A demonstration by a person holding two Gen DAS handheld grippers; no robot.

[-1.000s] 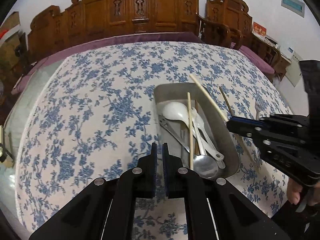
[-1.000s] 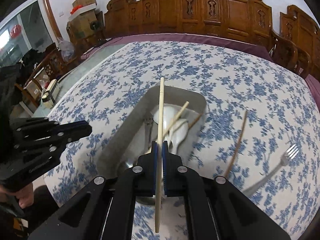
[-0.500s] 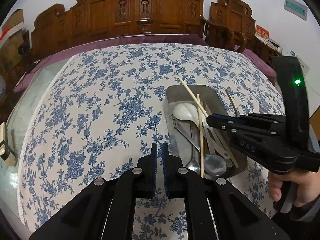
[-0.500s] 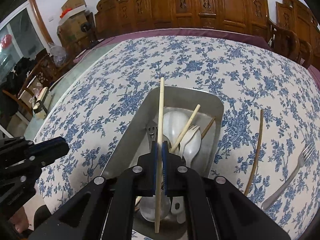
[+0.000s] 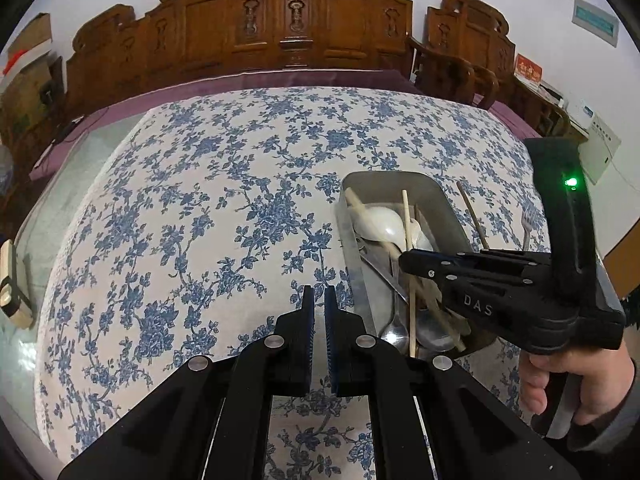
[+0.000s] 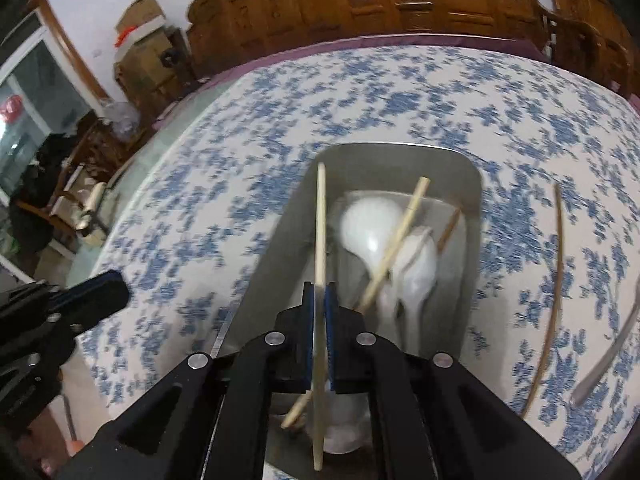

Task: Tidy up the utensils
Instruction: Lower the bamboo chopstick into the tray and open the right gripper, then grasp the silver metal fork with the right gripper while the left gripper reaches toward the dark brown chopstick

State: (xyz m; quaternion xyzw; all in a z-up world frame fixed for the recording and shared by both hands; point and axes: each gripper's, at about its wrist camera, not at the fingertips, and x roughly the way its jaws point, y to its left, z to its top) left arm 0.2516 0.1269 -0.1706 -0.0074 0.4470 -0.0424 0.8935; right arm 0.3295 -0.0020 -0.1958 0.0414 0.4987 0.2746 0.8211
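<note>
A metal tray (image 5: pixel 440 196) (image 6: pixel 280 264) on the flowered cloth holds white spoons (image 5: pixel 380 224) (image 6: pixel 372 224), metal utensils and a pale chopstick (image 6: pixel 400 240) lying slantwise. My right gripper (image 6: pixel 319 300) (image 5: pixel 404 260) hangs low over the tray's near left part. Its jaws are opening, with another pale chopstick (image 6: pixel 320 220) (image 5: pixel 407 216) still between the pads, pointing along the tray. Left of the tray, my left gripper (image 5: pixel 319 300) (image 6: pixel 116 292) is shut and empty above the cloth. A brown chopstick (image 6: pixel 554 280) (image 5: pixel 472 216) and a metal fork (image 6: pixel 608 360) (image 5: pixel 528 224) lie on the cloth right of the tray.
A person's hand (image 5: pixel 560 384) grips the right gripper's handle at the near right. Carved wooden chairs (image 5: pixel 288 24) line the table's far side. Cardboard boxes (image 6: pixel 140 40) and clutter stand at the far left. Bare flowered cloth (image 5: pixel 200 220) stretches left of the tray.
The right gripper has come down and in over the tray with the pale chopstick, rolling a little. The left gripper has stayed put.
</note>
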